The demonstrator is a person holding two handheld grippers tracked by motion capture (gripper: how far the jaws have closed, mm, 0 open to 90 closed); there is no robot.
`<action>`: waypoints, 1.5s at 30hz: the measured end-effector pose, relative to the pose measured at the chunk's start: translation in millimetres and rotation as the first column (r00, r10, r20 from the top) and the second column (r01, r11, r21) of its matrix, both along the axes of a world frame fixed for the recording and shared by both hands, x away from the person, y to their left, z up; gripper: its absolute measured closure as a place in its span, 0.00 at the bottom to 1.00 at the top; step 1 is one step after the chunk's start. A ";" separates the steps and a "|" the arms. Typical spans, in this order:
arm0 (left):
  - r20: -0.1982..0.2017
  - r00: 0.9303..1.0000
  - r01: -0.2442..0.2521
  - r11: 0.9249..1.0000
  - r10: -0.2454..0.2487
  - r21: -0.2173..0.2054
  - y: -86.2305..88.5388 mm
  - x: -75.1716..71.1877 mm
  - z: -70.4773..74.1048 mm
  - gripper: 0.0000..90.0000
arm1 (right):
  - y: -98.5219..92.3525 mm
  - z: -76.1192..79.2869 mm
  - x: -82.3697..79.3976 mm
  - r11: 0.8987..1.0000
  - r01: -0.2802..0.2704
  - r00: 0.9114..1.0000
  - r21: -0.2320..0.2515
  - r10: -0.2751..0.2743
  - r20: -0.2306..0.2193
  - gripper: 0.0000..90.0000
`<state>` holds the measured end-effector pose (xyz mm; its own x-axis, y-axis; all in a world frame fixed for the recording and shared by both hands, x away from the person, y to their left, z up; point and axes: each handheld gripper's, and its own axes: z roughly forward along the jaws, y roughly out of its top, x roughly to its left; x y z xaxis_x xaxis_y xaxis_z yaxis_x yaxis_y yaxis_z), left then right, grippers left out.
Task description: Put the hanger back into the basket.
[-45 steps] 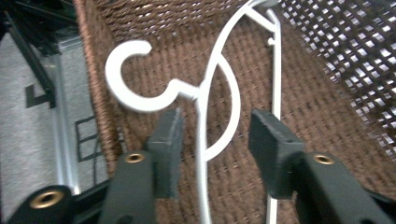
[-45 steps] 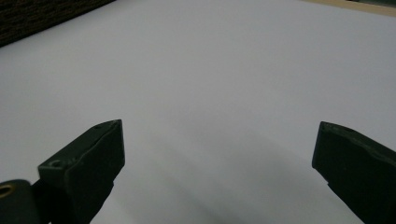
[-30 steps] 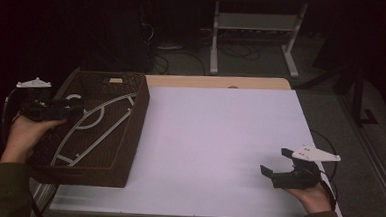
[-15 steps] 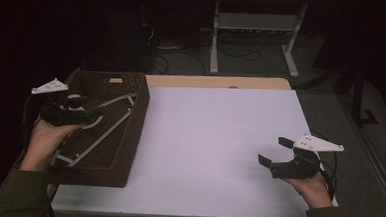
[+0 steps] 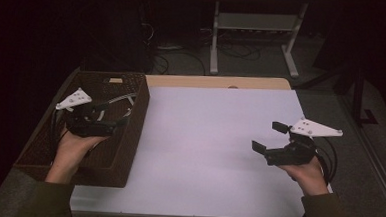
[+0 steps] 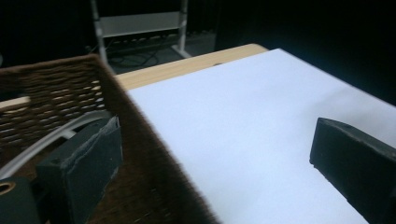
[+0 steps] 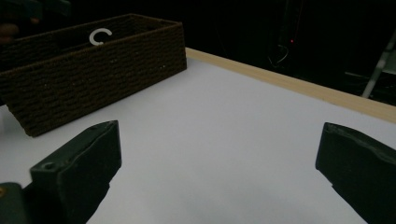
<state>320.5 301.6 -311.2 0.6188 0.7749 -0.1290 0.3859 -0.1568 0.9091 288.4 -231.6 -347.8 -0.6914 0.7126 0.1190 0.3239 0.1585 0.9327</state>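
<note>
No legible brand, label or writing is visible. The woven basket [image 5: 129, 135] sits at the table's left edge, beside the white mat [image 5: 209, 139]. The left gripper [image 5: 111, 115] hangs over the basket's interior, jaws wide apart and holding nothing; one jaw sits over the basket, the other over the mat. The right gripper [image 5: 268, 138] hovers above the mat's right side, jaws spread wide and empty.
</note>
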 end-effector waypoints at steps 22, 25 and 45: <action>0.114 0.989 0.104 0.988 -0.090 -0.117 -39.4 -14.0 -14.4 0.00 | 14.1 31.5 14.6 0.993 -0.028 0.996 0.112 0.017 0.093 0.00; 0.131 0.988 0.104 0.985 -0.086 -0.136 -40.3 -13.8 -17.3 0.00 | 14.8 34.4 15.5 0.993 -0.029 0.995 0.117 0.016 0.103 0.00; 0.156 0.983 0.116 0.981 -0.092 -0.155 -39.9 -14.4 -17.6 0.00 | 12.4 41.0 14.5 0.989 -0.034 0.991 0.146 0.014 0.133 0.00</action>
<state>306.1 261.8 -328.8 0.7165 0.6815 -0.1488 0.2346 -0.0345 0.9715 302.9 -219.2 -306.8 -0.7246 0.6770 0.1293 0.1953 0.0217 0.9805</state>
